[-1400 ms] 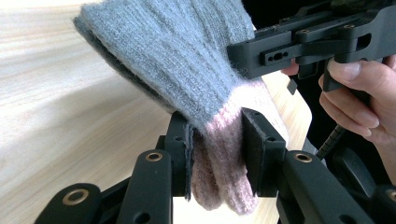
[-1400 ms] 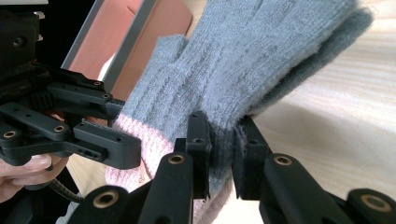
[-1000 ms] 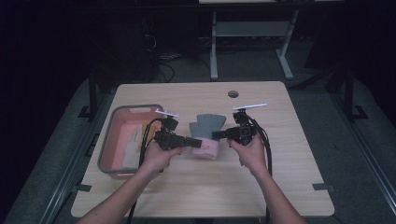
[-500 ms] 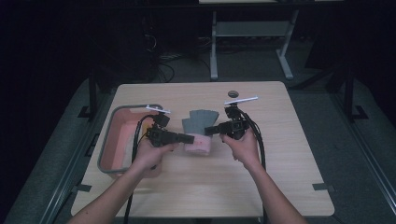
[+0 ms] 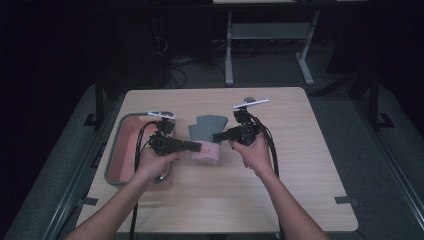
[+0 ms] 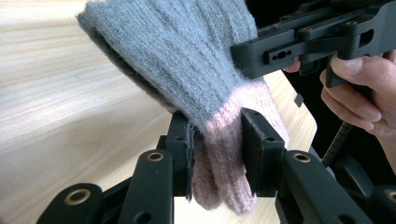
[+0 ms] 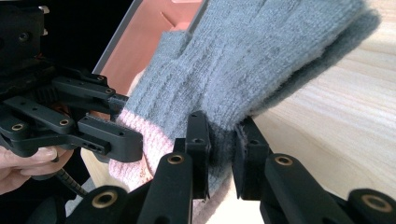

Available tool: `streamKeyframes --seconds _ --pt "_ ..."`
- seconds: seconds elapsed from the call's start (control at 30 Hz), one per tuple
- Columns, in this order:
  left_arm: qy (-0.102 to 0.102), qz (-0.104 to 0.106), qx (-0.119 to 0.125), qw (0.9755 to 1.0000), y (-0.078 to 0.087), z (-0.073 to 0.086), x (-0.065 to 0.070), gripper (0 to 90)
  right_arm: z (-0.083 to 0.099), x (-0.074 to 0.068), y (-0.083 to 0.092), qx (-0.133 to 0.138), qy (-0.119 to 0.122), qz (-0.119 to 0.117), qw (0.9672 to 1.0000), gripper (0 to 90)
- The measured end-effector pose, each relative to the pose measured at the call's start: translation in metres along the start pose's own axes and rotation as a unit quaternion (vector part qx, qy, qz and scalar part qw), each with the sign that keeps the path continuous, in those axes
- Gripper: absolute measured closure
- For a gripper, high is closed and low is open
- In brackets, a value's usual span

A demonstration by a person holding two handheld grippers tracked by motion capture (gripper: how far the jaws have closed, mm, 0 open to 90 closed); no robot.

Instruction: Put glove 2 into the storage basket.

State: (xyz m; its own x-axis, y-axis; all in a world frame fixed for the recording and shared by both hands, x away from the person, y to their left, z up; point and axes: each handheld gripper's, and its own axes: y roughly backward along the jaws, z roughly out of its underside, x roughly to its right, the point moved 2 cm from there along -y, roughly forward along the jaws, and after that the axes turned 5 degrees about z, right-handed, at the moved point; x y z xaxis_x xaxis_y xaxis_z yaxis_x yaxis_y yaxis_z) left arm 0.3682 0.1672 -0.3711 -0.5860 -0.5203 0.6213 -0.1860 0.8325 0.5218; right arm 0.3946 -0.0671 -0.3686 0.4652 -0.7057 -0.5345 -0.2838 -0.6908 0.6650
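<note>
A knitted glove [image 5: 207, 127], grey with a pink cuff, hangs just above the wooden table [image 5: 300, 175], held from both sides. My left gripper [image 5: 198, 146] comes in from the left, shut on the pink cuff [image 6: 219, 140]. From the right, my right gripper [image 5: 216, 136] is shut on the grey knit [image 7: 261, 60] close to the cuff. In the left gripper view the jaws of my left gripper [image 6: 217, 135] pinch the cuff, with the other gripper [image 6: 303, 46] above. The right gripper view has my right gripper [image 7: 222, 135] pinching grey fabric, the left gripper [image 7: 107, 135] beside it.
A grey tray with a pink inside [image 5: 114, 150] lies at the table's left side, under my left hand; the same tray [image 7: 154, 42] appears in the right gripper view. Cables trail from both grippers toward the person. A desk frame [image 5: 265, 30] stands beyond the table.
Both hands have carried the glove a little to the left and away from the person, slightly higher. Both grips on the glove are unchanged.
</note>
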Motion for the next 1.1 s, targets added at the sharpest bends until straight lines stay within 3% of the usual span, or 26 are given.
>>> streamKeyframes --seconds 1.1 --pt "0.007 -0.025 0.015 0.9995 0.044 0.0 -0.009 66.4 -0.026 -0.039 -0.023 -0.017 0.039 -0.008 0.9991 77.4"
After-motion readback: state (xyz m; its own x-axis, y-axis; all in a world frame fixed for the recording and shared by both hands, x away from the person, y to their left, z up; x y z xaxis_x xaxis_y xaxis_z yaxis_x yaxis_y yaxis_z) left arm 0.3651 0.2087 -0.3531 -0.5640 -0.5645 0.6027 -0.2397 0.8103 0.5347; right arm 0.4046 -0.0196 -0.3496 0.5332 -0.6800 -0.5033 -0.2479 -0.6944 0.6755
